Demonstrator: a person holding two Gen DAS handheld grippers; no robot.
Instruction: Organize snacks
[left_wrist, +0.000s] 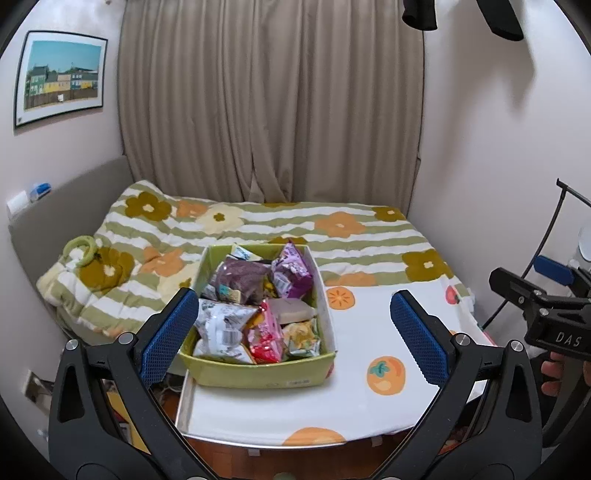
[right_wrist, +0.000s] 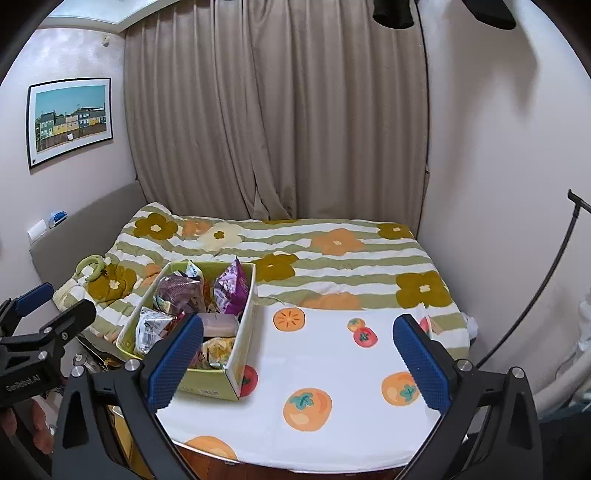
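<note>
A green open box (left_wrist: 258, 374) full of snack packets sits on a white fruit-print tabletop (left_wrist: 369, 332) near its left front. Inside lie purple packets (left_wrist: 291, 271), a white-grey packet (left_wrist: 221, 321), a red-pink packet (left_wrist: 264, 338) and others. The box also shows in the right wrist view (right_wrist: 207, 386). My left gripper (left_wrist: 293, 332) is open and empty, held in front of the box. My right gripper (right_wrist: 297, 363) is open and empty, to the right of the box. Each gripper shows at the other view's edge (left_wrist: 539, 299) (right_wrist: 44, 332).
A bed with a striped flower quilt (left_wrist: 258, 225) lies behind the tabletop. A green ring toy (left_wrist: 79, 251) lies on the quilt at left. Beige curtains (left_wrist: 269, 103) hang behind. A wall stands on the right; a black stand (left_wrist: 554, 236) leans there.
</note>
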